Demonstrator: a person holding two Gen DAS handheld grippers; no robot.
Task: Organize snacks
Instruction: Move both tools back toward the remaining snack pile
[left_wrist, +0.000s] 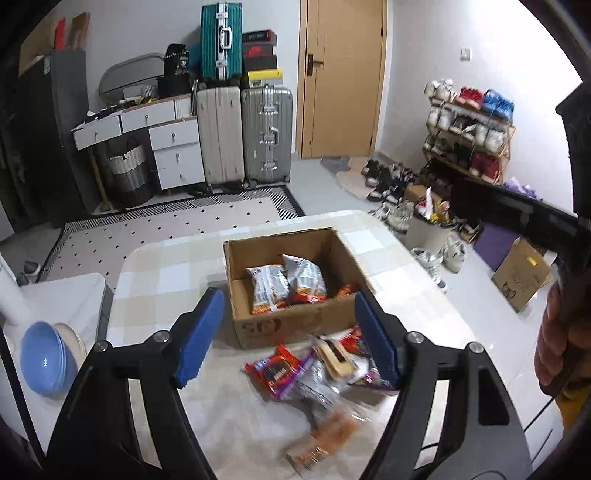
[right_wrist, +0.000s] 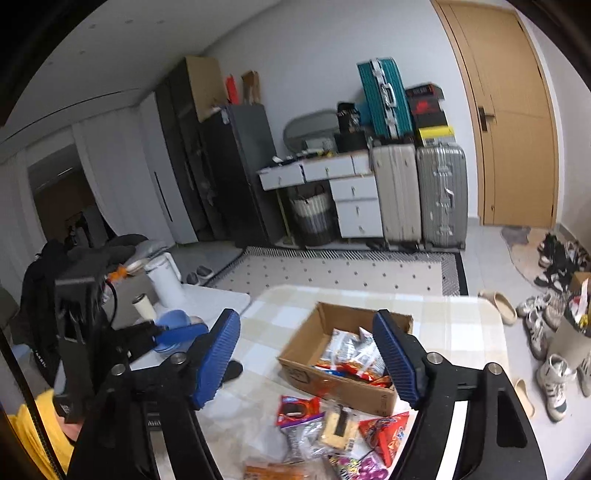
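An open cardboard box (left_wrist: 295, 325) stands on the checked table and holds several snack packets (left_wrist: 286, 282); it also shows in the right wrist view (right_wrist: 306, 343). A loose pile of snack packets (left_wrist: 314, 376) lies on the table in front of the box, also in the right wrist view (right_wrist: 332, 424). My left gripper (left_wrist: 286, 338) is open and empty, above the pile just short of the box. My right gripper (right_wrist: 308, 360) is open and empty, above the pile and the box's near edge. The left gripper (right_wrist: 177, 332) shows at the left of the right wrist view.
Stacked blue and white bowls (left_wrist: 48, 358) sit on a white side table to the left. The table's checked cloth (left_wrist: 166, 280) extends left of the box. Beyond the table are a rug, suitcases (left_wrist: 243, 136), a shoe rack (left_wrist: 469, 129) and shoes on the floor.
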